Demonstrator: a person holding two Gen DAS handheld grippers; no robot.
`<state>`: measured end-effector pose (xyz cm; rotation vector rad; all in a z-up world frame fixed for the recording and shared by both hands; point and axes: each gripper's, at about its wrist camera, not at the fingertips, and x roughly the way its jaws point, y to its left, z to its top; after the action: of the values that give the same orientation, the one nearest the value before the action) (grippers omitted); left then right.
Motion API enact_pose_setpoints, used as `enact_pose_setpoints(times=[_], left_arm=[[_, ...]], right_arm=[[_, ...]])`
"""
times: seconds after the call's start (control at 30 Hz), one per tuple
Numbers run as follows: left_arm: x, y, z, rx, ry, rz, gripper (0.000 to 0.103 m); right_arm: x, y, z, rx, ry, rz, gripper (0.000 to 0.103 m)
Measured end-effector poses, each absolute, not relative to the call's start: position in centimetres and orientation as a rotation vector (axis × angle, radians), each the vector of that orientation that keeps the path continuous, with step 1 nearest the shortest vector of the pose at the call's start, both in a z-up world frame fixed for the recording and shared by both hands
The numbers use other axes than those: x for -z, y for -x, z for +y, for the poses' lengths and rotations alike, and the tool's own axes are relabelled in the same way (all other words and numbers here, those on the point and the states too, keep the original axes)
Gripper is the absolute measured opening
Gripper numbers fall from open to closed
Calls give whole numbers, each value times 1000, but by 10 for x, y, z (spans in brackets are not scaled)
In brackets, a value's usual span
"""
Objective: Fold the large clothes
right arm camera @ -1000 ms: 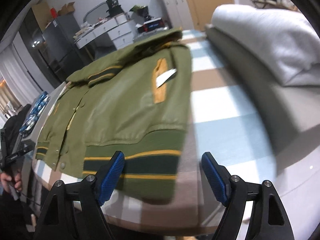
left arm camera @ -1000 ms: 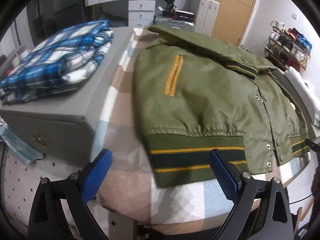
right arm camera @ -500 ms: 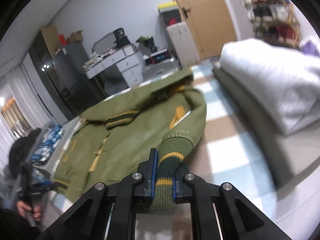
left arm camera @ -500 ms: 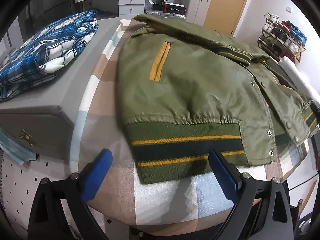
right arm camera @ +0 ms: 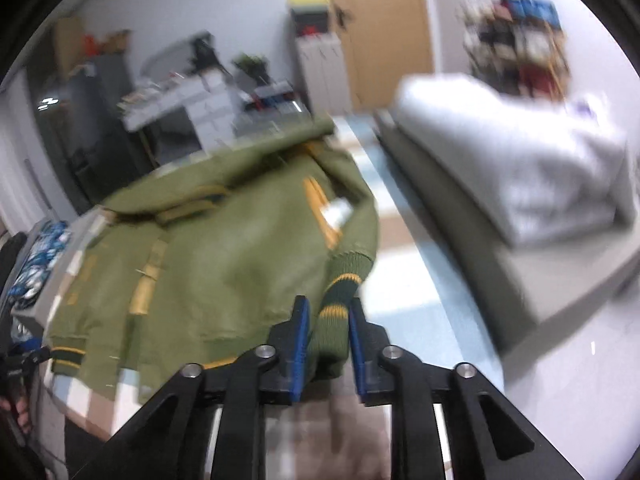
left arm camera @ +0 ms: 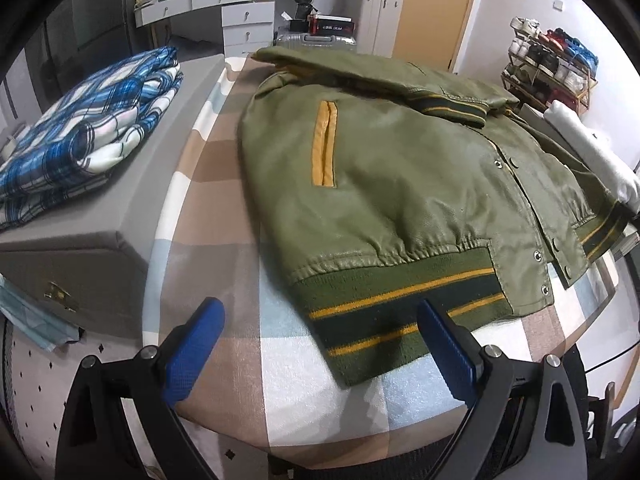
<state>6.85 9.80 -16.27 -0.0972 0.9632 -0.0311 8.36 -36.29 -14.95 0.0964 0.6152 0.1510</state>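
Left wrist view is showing me the green jacket [left arm camera: 400, 184] lying spread flat on the checked cover [left arm camera: 224, 280], filling the middle and right of the frame. Its long axis is running from the striped knit hem [left arm camera: 400, 308] at lower centre up to the collar at upper centre, so the collar end is pointing away from me toward the drawers [left arm camera: 244, 28]. I am keeping the left gripper [left arm camera: 320, 356] wide apart at the bottom of the frame, its right blue pad [left arm camera: 444, 352] sitting in front of the hem, nothing between the pads. A folded blue plaid cloth [left arm camera: 84, 132] is resting on the grey box [left arm camera: 88, 248] at the left.

Right wrist view is blurred. I am seeing the right gripper [right arm camera: 328, 352] at lower centre with the jacket's striped corner standing up between its narrow jaws, which have just been opening. A white folded bundle [right arm camera: 520, 168] is lying at the right
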Motion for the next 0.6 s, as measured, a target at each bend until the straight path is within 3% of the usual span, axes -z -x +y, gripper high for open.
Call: enact_pose_setpoints(times=[0.03,0.1,0.4,0.47,0.57,0.6], left_arm=[[163,-69,98,30,96,967,94],[162,-69,94,28,88,968,94],[160,-62,93,11,87,971,94],[161,-59,92,2,74,977,94],[163,-58,91,1,65,986,94],[164,-58,91,0,66,989,94]], right_arm=[[141,-75,-353,-190,-81,579,62],[132,-68,-329,-344,-84,580,74],[208,-103,-195,-757,-103,944,74],[218,-111,-183,-772,-84,986,67],[216,-111,-170,-742,-12,959,66],[214,-111,-167,-736,10,950,52]])
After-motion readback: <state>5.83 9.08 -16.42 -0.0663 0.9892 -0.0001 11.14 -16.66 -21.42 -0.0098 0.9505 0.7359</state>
